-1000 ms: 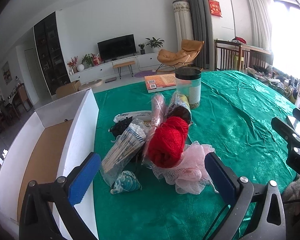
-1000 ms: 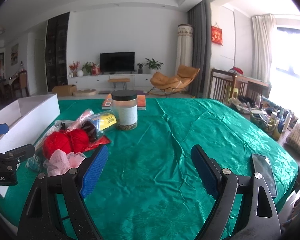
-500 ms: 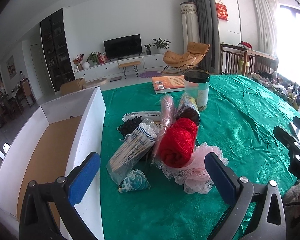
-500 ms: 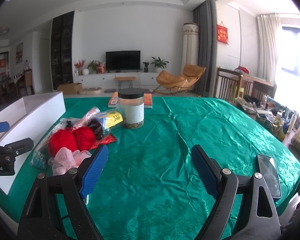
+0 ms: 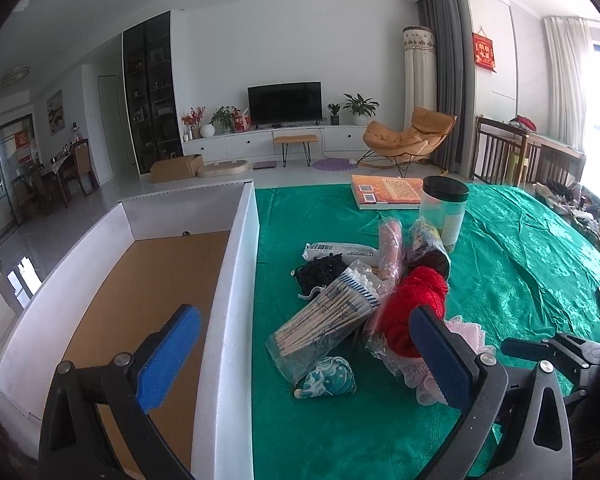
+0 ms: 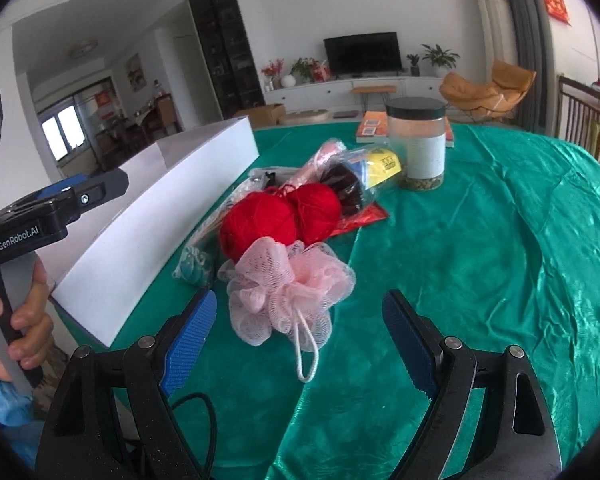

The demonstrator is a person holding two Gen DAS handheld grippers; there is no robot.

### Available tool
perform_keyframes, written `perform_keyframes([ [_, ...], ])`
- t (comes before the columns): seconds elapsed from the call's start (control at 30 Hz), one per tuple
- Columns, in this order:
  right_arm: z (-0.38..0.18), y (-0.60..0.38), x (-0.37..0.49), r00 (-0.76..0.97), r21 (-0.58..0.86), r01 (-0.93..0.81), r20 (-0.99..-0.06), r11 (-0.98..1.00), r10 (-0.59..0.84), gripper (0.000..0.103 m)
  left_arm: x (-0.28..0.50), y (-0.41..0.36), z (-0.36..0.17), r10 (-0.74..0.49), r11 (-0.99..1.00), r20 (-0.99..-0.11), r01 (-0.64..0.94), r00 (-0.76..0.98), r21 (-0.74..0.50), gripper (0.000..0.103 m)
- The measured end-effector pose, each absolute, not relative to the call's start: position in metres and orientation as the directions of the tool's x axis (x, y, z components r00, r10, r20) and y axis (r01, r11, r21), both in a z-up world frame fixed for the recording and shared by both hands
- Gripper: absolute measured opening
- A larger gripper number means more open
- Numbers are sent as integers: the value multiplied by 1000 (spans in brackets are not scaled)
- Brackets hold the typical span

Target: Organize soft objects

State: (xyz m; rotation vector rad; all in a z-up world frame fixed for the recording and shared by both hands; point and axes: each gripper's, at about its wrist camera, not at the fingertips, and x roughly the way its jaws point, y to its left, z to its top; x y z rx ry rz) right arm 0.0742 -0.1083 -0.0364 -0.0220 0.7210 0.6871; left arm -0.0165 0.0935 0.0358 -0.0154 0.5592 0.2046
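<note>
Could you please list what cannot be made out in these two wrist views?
- Left wrist view: the pink mesh bath pouf is mostly hidden behind the left gripper finger.
- Left wrist view: the near corner of the white cardboard box is cut off by the gripper frame.
- Right wrist view: the patterned teal pouch is half hidden behind the pouf.
- Both views: the label text on the clear black-lidded jar is too small to read.

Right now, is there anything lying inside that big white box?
No. In the left wrist view the white box shows only its bare brown floor, while the soft things, such as the red yarn, lie outside it on the green tablecloth.
</note>
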Motion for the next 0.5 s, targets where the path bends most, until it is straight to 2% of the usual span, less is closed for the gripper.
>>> perform_keyframes([
  [0.1, -64, -60, 96, 416, 188, -662, -713, 726, 564, 87, -20, 93, 34, 186, 981, -537, -190, 823, 48, 103],
  [0.17, -81, -49, 118, 423, 121, -631, -774, 766, 471, 84, -22, 90, 34, 176, 983, -541, -174, 822, 56, 103],
  [0.23, -84, -79, 150, 520, 125, -470, -760, 874, 389, 84, -23, 86, 31, 160, 986, -549, -153, 820, 59, 103],
  [0.33, -69, -168, 180, 664, 223, -123, -705, 967, 247, 85, -19, 74, 22, 121, 993, -574, -108, 810, 56, 103],
  [0.4, -54, -206, 176, 726, 233, -35, -663, 972, 185, 85, -14, 62, 13, 98, 995, -596, -76, 797, 62, 103],
  [0.5, -37, -233, 153, 790, 201, 1, -600, 980, 123, 87, -3, 45, -2, 63, 998, -634, -33, 770, 59, 103],
])
